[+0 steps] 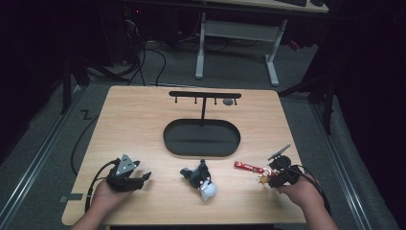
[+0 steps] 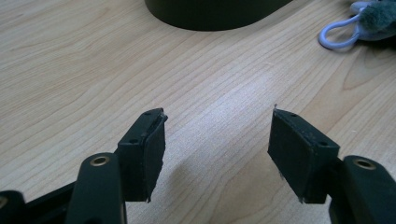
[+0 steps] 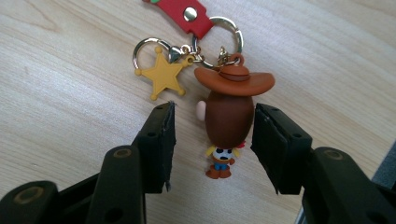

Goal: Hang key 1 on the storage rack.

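Both grippers' fingers parted and empty, right gripper straddling cowboy keychain, left gripper over bare table.

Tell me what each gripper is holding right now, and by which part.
Nothing is held. The left gripper is open over bare table. The right gripper is open with its jaws either side of the cowboy figure keychain, not closed on it.

A fixed high camera looks forward and down over the whole light wooden table. The left gripper view sits low and close to the wood, facing the black oval tray base, also seen from above. The right gripper view looks down at close range on a brown-hatted cowboy figure keychain.
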